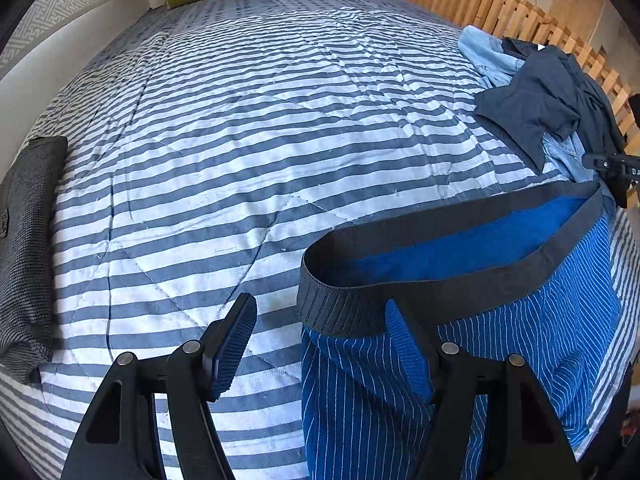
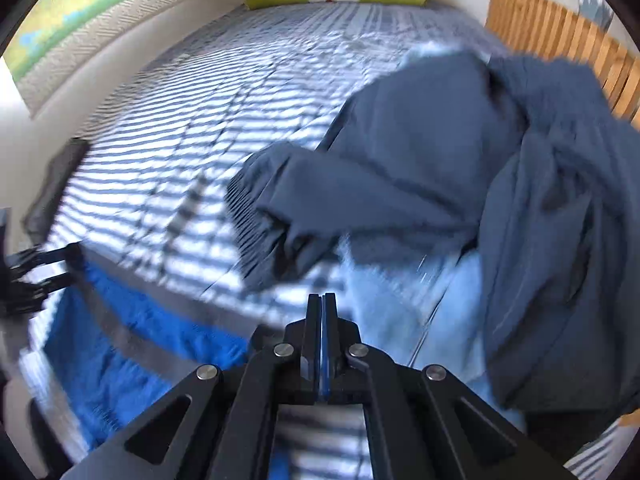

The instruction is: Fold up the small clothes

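blue shorts (image 1: 500, 344) lie on striped quilt (image 1: 240, 140), wooden slats (image 1: 500, 4) beside

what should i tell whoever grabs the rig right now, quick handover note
Left gripper: open, at the left end of the blue striped shorts' black waistband, gripping nothing.
Right gripper: shut and empty; its view is motion-blurred.
The shorts lie unfolded at the near edge of the striped bedspread. A pile of navy and light blue clothes waits on the right.
Done: one grey folded item lies at the left edge.
Left: fold the shorts, then the pile.
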The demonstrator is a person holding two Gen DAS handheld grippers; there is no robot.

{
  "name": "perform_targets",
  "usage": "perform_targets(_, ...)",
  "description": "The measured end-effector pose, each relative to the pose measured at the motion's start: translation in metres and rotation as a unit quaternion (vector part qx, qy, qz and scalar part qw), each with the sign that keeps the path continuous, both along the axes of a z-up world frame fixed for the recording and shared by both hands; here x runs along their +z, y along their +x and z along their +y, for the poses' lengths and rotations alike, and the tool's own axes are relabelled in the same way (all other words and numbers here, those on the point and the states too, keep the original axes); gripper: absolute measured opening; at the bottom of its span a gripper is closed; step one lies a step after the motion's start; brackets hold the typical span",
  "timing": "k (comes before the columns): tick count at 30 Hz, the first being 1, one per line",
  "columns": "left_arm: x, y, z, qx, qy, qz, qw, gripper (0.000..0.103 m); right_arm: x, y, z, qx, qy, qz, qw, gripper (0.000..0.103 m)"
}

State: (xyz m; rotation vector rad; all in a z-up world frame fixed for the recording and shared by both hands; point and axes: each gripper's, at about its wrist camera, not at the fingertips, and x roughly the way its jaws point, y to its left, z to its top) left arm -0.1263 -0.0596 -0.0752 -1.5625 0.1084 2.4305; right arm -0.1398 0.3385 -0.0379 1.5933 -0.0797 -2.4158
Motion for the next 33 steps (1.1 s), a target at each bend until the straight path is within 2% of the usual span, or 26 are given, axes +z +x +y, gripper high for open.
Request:
perform_targets(1, -0.001, 0.0, 0.001, -0.002, 0.001, 0.0, 1.0, 0.07, -0.001, 0.008, 0.003, 0.002, -0.005, -0.004, 1.0, 0.021)
perform_targets(3, 0.0, 0.001, 0.002, -0.002, 0.004, 0.002, 1.0, 0.07, 0.0, 0.026, 0.006, 0.01, -0.016, 0.0, 1.0, 0.039)
perform_targets(4, 0.0, 0.002, 0.001, -0.002, 0.009, 0.003, 1.0, 0.07, 0.0, 0.034, 0.005, 0.018, -0.028, 0.0, 0.999, 0.041)
perform_targets(8, 0.002, 0.003, 0.0, -0.002, 0.005, 0.007, 1.0, 0.07, -0.006, 0.041, -0.007, 0.036, -0.024, -0.001, 0.999, 0.041)
perform_targets(10, 0.002, 0.005, -0.001, -0.001, 0.0, 0.005, 1.0, 0.07, -0.008, 0.038, -0.014, 0.042, -0.044, -0.005, 0.998, 0.041)
perform_targets(17, 0.004, 0.011, -0.013, 0.006, -0.004, 0.0, 1.0, 0.07, 0.022, 0.062, -0.019, 0.067, -0.08, 0.034, 0.994, 0.041)
perform_targets(18, 0.003, 0.011, -0.014, 0.007, -0.004, -0.001, 1.0, 0.07, 0.023, 0.062, -0.024, 0.074, -0.07, 0.034, 0.994, 0.043)
perform_targets(20, 0.004, 0.01, -0.013, 0.009, -0.003, 0.001, 1.0, 0.07, 0.019, 0.06, -0.037, 0.081, -0.016, 0.039, 0.996, 0.043)
perform_targets(23, 0.007, 0.013, -0.01, 0.003, -0.002, 0.004, 1.0, 0.07, 0.007, 0.053, -0.042, 0.066, 0.038, 0.034, 0.997, 0.043)
perform_targets(25, 0.009, 0.015, -0.008, -0.002, -0.019, 0.008, 0.9998, 0.07, -0.002, 0.05, -0.041, 0.067, 0.047, 0.032, 0.996, 0.039)
perform_targets(26, 0.01, 0.016, -0.008, -0.003, -0.026, 0.009, 0.9996, 0.07, -0.007, 0.05, -0.042, 0.072, 0.047, 0.024, 0.996, 0.029)
perform_targets(27, 0.011, 0.015, -0.008, -0.003, -0.029, 0.008, 0.9995, 0.07, -0.012, 0.049, -0.046, 0.077, 0.05, 0.013, 0.996, 0.004)
perform_targets(28, 0.011, 0.014, -0.008, -0.003, -0.03, 0.006, 0.9995, 0.07, -0.011, 0.051, -0.052, 0.087, 0.057, 0.014, 0.995, 0.004)
perform_targets(30, 0.014, 0.011, -0.008, -0.004, -0.035, 0.01, 0.9993, 0.07, 0.003, 0.051, -0.058, 0.099, 0.059, 0.046, 0.992, 0.004)
perform_targets(31, 0.015, 0.01, -0.008, -0.005, -0.036, 0.012, 0.9993, 0.07, 0.014, 0.047, -0.054, 0.093, 0.049, 0.067, 0.992, 0.004)
perform_targets(33, 0.017, 0.006, -0.006, -0.007, -0.033, 0.016, 0.9993, 0.07, 0.021, 0.029, -0.037, 0.062, 0.017, 0.069, 0.996, 0.004)
